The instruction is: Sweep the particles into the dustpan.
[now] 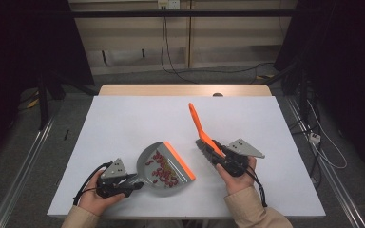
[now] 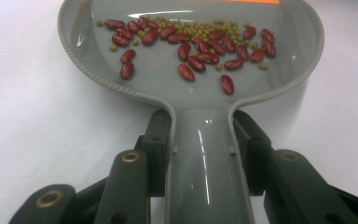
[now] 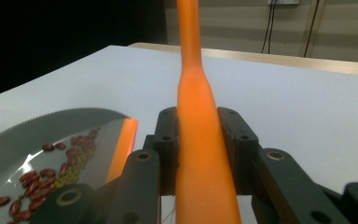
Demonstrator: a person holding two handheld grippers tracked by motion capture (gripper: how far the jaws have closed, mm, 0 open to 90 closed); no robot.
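A grey dustpan with an orange lip lies on the white table, and my left gripper is shut on its handle. Red kidney beans and small green beans lie in the pan, mostly toward the lip. To its right, my right gripper is shut on the orange handle of a brush. The handle points up and away, and the dark bristles sit just beside the pan's lip. In the right gripper view the handle runs between both pads, with the dustpan at lower left.
The white tabletop stretches bare behind both tools, over a wooden edge at the back. Cables hang on the far wall and trail over the floor at the right. Dark stands flank the table on both sides.
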